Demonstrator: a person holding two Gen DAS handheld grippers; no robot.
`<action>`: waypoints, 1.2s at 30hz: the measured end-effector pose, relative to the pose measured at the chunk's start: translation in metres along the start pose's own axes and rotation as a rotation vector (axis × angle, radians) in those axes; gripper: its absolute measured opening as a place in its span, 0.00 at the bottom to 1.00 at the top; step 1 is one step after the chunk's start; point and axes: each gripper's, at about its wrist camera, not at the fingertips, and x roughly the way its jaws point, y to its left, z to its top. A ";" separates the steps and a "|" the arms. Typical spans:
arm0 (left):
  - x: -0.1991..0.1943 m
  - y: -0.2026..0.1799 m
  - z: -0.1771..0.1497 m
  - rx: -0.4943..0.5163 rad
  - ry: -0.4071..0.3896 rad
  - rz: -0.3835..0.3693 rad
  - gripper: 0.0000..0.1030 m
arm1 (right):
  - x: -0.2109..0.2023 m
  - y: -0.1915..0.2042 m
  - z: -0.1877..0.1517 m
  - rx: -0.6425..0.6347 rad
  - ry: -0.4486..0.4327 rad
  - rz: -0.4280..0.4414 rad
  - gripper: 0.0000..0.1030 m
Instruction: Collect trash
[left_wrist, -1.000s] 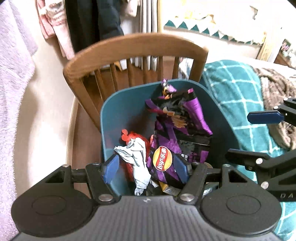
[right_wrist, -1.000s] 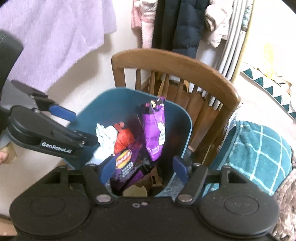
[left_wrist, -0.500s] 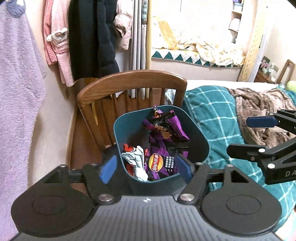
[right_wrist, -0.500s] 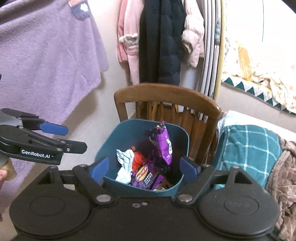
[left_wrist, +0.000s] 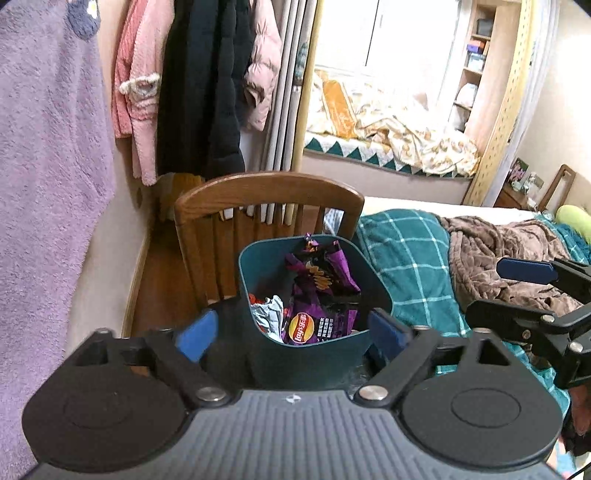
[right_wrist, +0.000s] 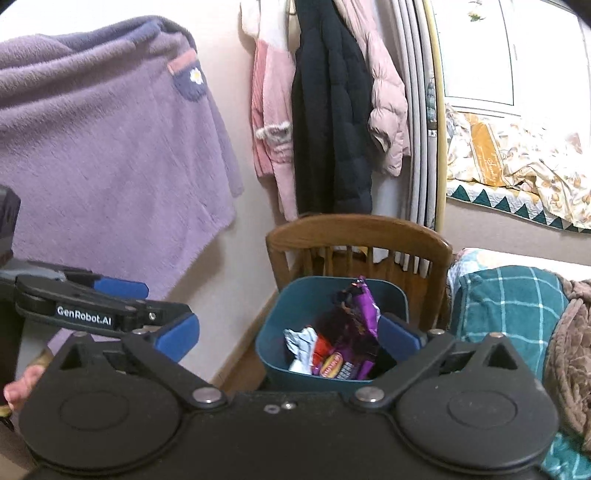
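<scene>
Both the left gripper (left_wrist: 291, 334) and right gripper (right_wrist: 288, 338) have just been opening, nothing between them, above the filled teal bin (left_wrist: 314, 354), so next they must find more trash

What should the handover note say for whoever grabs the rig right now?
Left gripper: jaws have just been opening, wide now, nothing between them.
Right gripper: same, open and empty.
Teal bin sits on the wooden chair beside the bed.
Done: purple chip bag, white crumpled wrapper and red wrapper are in the bin.
Left: no loose trash in either view; look elsewhere before calling it finished.
</scene>
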 end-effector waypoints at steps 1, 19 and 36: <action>-0.005 0.000 -0.001 -0.003 -0.013 -0.005 1.00 | -0.003 0.002 -0.001 0.008 -0.011 0.000 1.00; -0.040 -0.007 -0.006 -0.003 -0.087 0.012 1.00 | -0.030 0.005 -0.013 0.104 -0.075 -0.061 1.00; -0.041 -0.006 -0.007 0.022 -0.096 0.049 1.00 | -0.031 0.012 -0.017 0.107 -0.096 -0.073 1.00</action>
